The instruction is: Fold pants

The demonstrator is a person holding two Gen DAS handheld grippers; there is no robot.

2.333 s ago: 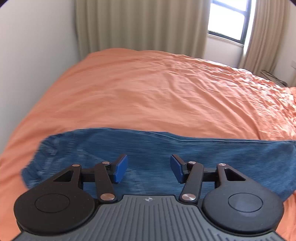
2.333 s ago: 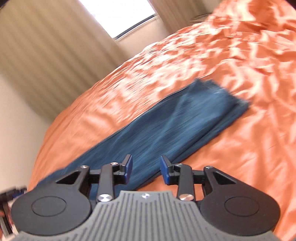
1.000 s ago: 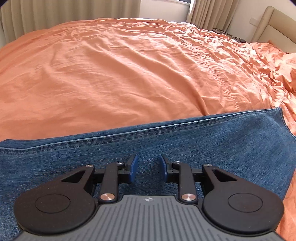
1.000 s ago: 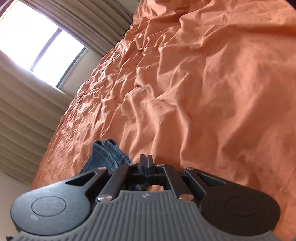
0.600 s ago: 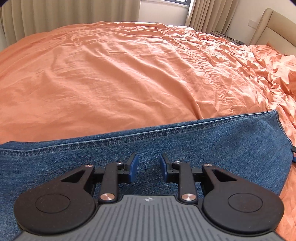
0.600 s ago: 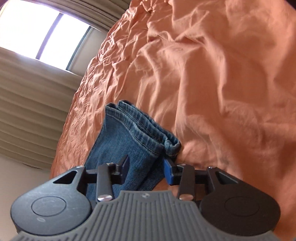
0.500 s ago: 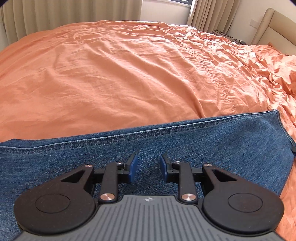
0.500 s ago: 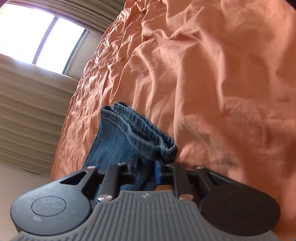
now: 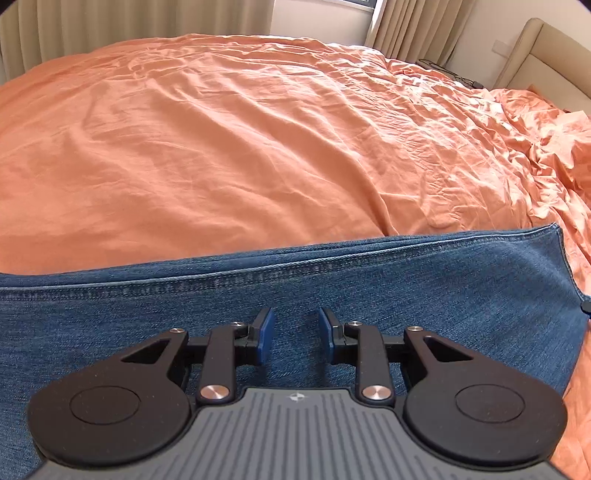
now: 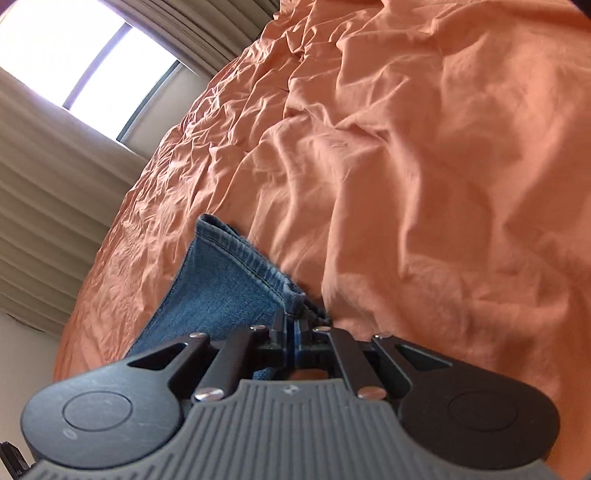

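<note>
Blue denim pants [image 9: 369, 288] lie folded lengthwise across the near part of an orange bedspread [image 9: 240, 147]. Over the middle of the leg hangs my left gripper [image 9: 293, 328], open, its blue pads apart with only flat denim under the gap. In the right wrist view the hem end of the pants [image 10: 229, 280] lies crumpled on the bedspread [image 10: 443, 184]. My right gripper [image 10: 293, 326] is shut on the near corner of that hem, and denim bunches just past its fingertips.
Beige curtains [image 9: 129, 18] and a window [image 10: 74, 66] stand beyond the bed's far side. A padded headboard [image 9: 546, 55] rises at the right, with a dark cable [image 9: 450, 75] on the bed's far corner. Rumpled orange bedding [image 9: 554, 147] fills the right side.
The right gripper's jaws, apart around the hem shortly before, have closed onto the hem corner. The left gripper has kept still over the leg.
</note>
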